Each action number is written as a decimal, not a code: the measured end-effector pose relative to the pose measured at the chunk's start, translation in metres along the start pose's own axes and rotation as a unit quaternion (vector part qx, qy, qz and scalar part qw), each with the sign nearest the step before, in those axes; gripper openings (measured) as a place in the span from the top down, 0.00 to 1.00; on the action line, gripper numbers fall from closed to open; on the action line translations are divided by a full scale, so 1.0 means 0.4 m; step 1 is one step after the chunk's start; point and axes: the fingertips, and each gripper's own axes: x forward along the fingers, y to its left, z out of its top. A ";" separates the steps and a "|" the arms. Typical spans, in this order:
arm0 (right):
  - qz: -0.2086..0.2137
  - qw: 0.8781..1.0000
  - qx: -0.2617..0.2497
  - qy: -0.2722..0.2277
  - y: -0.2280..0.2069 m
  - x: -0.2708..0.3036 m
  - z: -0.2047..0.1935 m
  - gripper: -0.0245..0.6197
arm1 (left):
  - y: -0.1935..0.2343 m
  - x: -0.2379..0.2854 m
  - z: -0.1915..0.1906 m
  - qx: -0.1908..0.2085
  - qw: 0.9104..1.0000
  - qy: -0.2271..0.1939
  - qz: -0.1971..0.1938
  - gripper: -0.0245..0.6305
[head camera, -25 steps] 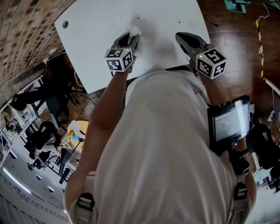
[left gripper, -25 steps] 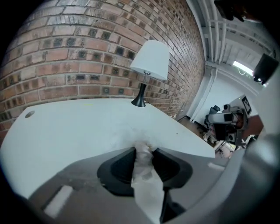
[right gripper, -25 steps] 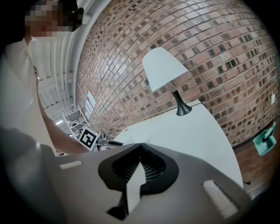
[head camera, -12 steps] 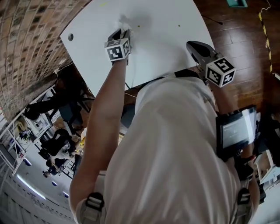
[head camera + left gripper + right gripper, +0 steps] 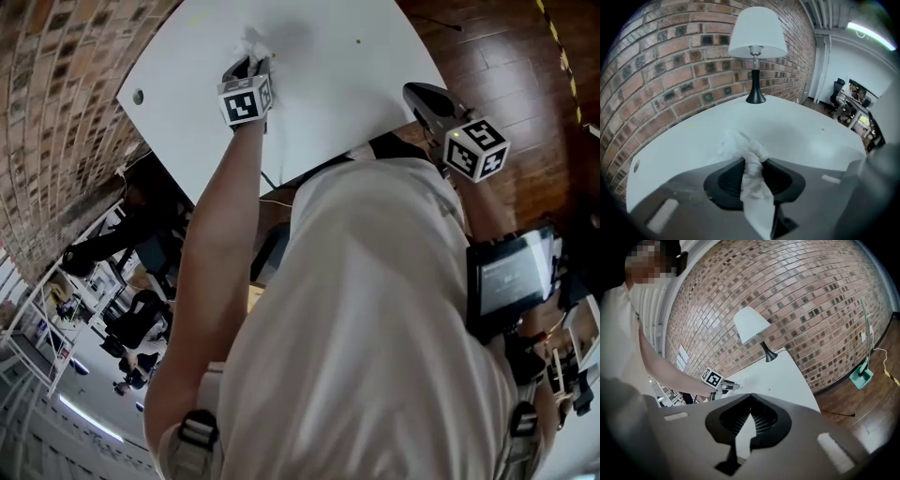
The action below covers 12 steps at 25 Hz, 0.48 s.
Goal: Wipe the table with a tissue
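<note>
A crumpled white tissue (image 5: 253, 39) (image 5: 745, 152) lies pressed on the white table (image 5: 328, 84) near its far left side. My left gripper (image 5: 249, 62) (image 5: 752, 165) is shut on the tissue; its jaws have just been closing on the wad, and a strip of tissue hangs down between them. My right gripper (image 5: 415, 90) (image 5: 750, 397) hovers over the table's near right edge with its tips together and nothing between them. In the right gripper view the left gripper (image 5: 727, 386) and its marker cube show further along the table.
A black-stemmed lamp with a white shade (image 5: 757, 42) (image 5: 752, 324) stands at the table's far end by the brick wall (image 5: 670, 61). A cable hole (image 5: 138, 97) marks the left corner. Wooden floor (image 5: 506, 56) lies to the right. A small speck (image 5: 357, 41) sits on the tabletop.
My left gripper has carried the tissue across the table, away from me and to the left. The right gripper has drifted right along the near edge.
</note>
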 end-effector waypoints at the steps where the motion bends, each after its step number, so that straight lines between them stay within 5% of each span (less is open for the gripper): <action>1: -0.002 1.000 0.001 -0.001 0.000 -0.007 -0.003 0.95 | -0.027 0.007 0.008 0.015 1.000 -0.002 -0.012 0.79; 6: -0.015 1.000 0.004 -0.010 -0.008 -0.040 -0.010 0.95 | -0.208 0.030 0.040 0.089 0.992 -0.013 -0.085 0.80; 12: -0.018 1.000 0.004 -0.020 0.004 -0.044 -0.010 0.95 | -0.339 0.010 0.021 0.104 0.985 -0.009 -0.138 0.79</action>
